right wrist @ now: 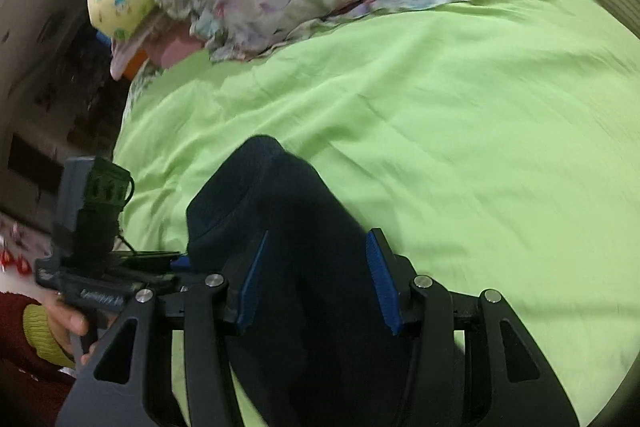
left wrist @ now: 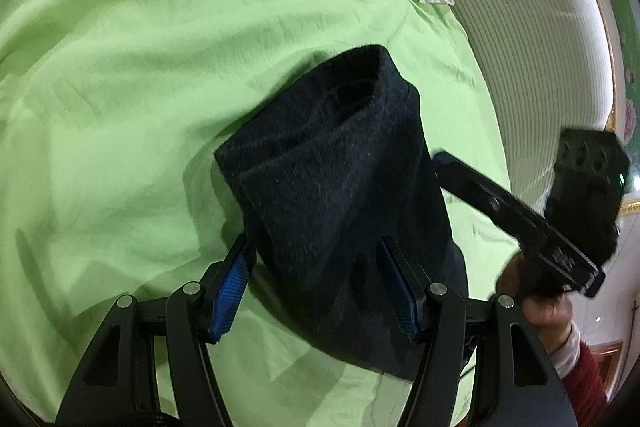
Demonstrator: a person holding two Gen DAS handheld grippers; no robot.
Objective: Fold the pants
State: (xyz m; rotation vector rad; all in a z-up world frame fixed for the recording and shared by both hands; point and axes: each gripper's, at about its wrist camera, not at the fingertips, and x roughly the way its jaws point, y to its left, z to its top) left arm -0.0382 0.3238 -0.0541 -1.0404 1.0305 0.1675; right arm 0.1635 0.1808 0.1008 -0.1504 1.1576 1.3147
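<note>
Left wrist view: folded dark pants [left wrist: 336,187] lie on the green bedsheet [left wrist: 120,67], between the half-open jaws of the left gripper [left wrist: 316,283]. Right gripper [right wrist: 320,279] likewise straddles them; whether either pinches, I cannot tell. Folding looks nearly done; next, tidy the bundle.

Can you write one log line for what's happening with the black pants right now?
step: folding | pants: dark bundle on green sheet | left gripper: around bundle | right gripper: around bundle
</note>
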